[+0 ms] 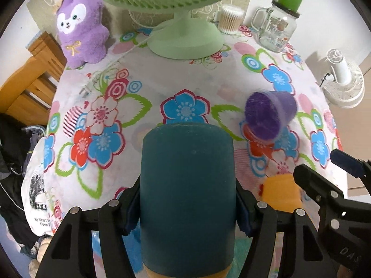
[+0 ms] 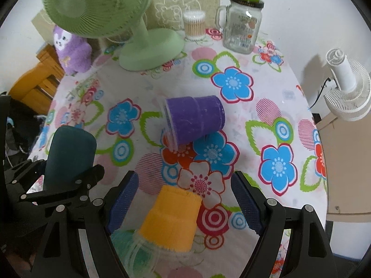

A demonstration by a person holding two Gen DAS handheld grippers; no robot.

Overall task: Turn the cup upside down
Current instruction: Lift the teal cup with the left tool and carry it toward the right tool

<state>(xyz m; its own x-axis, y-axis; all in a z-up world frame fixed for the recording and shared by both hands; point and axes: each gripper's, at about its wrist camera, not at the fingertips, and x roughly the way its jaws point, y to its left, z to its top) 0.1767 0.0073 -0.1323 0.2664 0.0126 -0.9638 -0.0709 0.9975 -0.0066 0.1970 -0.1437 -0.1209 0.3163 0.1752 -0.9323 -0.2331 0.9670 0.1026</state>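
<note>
Teal cup [image 1: 187, 190] before green fan [image 1: 183, 34]

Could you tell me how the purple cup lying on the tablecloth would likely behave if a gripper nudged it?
The purple cup lies on its side, so it would probably roll, curving because it tapers. It looks like light plastic, so it may skid on the tablecloth.

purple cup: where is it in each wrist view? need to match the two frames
Left wrist: purple cup sits right of centre, tipped on its side, open mouth toward the camera.
Right wrist: same purple cup is near centre, on its side, mouth to the left, beyond the open right gripper.
Shared landmark: green fan at the table's far edge.
</note>
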